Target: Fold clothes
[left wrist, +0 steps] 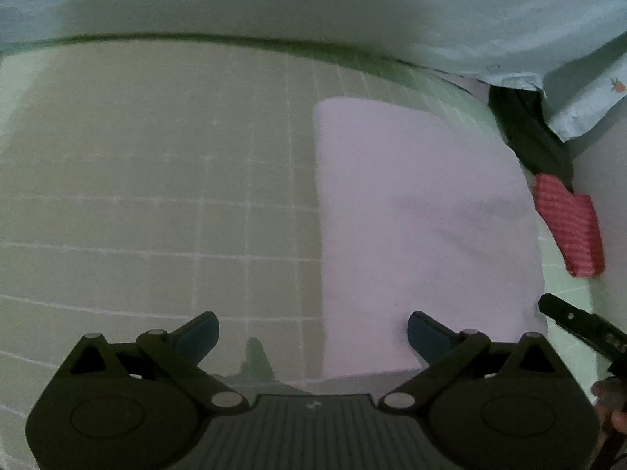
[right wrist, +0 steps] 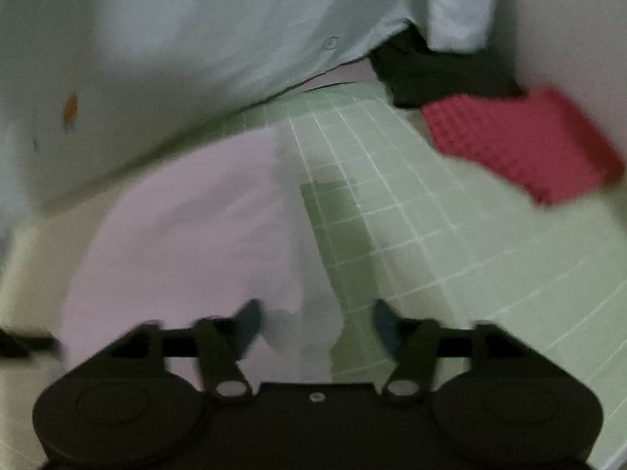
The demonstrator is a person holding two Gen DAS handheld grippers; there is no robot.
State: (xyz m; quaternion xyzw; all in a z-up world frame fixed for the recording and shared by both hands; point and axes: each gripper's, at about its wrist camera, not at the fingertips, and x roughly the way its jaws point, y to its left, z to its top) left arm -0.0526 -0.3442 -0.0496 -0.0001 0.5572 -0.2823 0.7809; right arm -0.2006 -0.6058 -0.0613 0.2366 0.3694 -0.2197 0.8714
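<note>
At the bottom of the left wrist view the left gripper (left wrist: 313, 331) has its jaws spread wide with nothing between them, hovering over the near edge of a pale pink cloth (left wrist: 423, 211). In the right wrist view the right gripper (right wrist: 315, 323) is likewise wide open and holds nothing, its left finger at the cloth's near corner; that view is blurred, so contact cannot be judged. The cloth lies flat as a neat rectangle on a green gridded mat (left wrist: 156, 196), filling the centre-right of the left view and the lower left of the right view. It already looks folded, with straight edges and little wrinkling; this fits either a finished fold or a piece awaiting one more. It looks light, soft and limp, likely to sag and slide on the smooth mat, so a grip is best taken at a corner or along an edge, pinching all layers together. Farther off, at the right edge, lies a red ribbed cloth (left wrist: 568, 227), and just beyond it something dark (left wrist: 525, 133). Across the top of both views hangs a pale blue garment (left wrist: 313, 0) with a button and a small orange print, unfolded and draping onto the mat's far edge.
</note>
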